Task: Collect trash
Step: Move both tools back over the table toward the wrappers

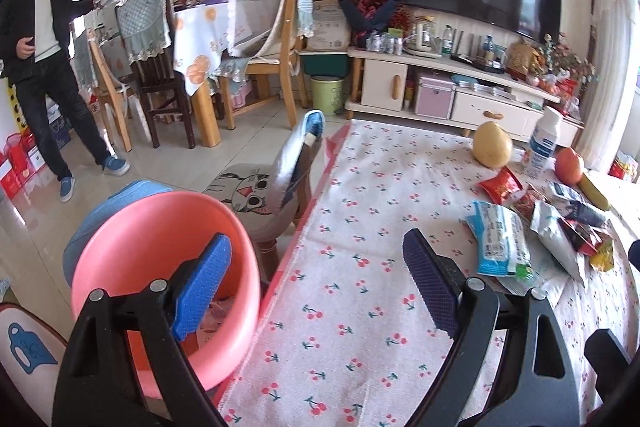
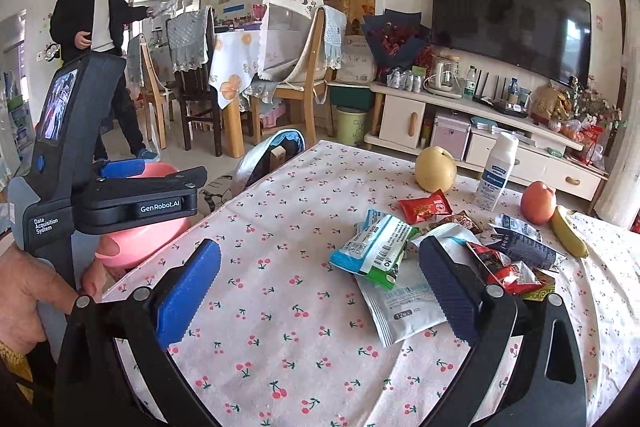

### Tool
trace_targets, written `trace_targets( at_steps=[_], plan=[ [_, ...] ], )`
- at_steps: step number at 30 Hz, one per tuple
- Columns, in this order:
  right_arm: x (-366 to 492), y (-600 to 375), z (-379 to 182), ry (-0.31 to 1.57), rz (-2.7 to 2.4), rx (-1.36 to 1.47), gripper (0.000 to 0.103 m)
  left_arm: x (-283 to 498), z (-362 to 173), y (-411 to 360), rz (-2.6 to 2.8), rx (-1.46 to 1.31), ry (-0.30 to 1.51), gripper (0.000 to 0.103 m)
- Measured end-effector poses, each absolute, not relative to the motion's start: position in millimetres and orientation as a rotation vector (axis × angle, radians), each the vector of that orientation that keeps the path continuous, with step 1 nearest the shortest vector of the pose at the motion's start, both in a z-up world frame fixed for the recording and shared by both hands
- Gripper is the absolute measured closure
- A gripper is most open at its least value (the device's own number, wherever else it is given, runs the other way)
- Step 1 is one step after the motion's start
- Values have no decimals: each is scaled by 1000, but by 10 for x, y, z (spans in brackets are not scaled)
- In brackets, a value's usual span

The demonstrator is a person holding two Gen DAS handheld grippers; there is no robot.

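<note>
A pile of trash wrappers lies on the cherry-print tablecloth (image 1: 352, 267): a blue-white-green packet (image 1: 502, 243) (image 2: 376, 247), a red packet (image 1: 502, 185) (image 2: 424, 207), a white pouch (image 2: 404, 303) and dark wrappers (image 2: 524, 247). A pink bin (image 1: 160, 227) (image 2: 140, 235) stands off the table's left edge. My left gripper (image 1: 316, 287) is open and empty, one finger over the bin, the other over the cloth, left of the pile. My right gripper (image 2: 318, 291) is open wide and empty; its right finger (image 2: 448, 287) overlaps the pile's near side. The left tool's handle (image 2: 60, 187) shows in a hand.
A yellow pear (image 2: 435, 169), a white bottle (image 2: 496, 171), an apple (image 2: 538, 203) and a banana (image 2: 568, 231) stand behind the pile. A chair with a cat cushion (image 1: 248, 195) sits by the table's left edge. A person (image 1: 40, 67) stands at the back left.
</note>
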State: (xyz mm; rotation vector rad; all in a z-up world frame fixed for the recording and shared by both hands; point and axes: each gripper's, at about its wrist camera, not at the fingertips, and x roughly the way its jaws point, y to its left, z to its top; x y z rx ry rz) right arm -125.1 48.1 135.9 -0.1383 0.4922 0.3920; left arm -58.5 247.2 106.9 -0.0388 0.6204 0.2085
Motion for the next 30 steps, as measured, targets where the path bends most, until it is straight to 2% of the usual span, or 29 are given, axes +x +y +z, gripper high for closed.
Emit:
trace_targets(
  at_steps=[23,30],
  plan=[
    [-1372,-324,1171,570,361,-115,5,-897,857,1718,22,-68,691,15],
    [-1260,-810,1149,625,297,4,5,-905,859,1426,-94,-106,716,15]
  ],
)
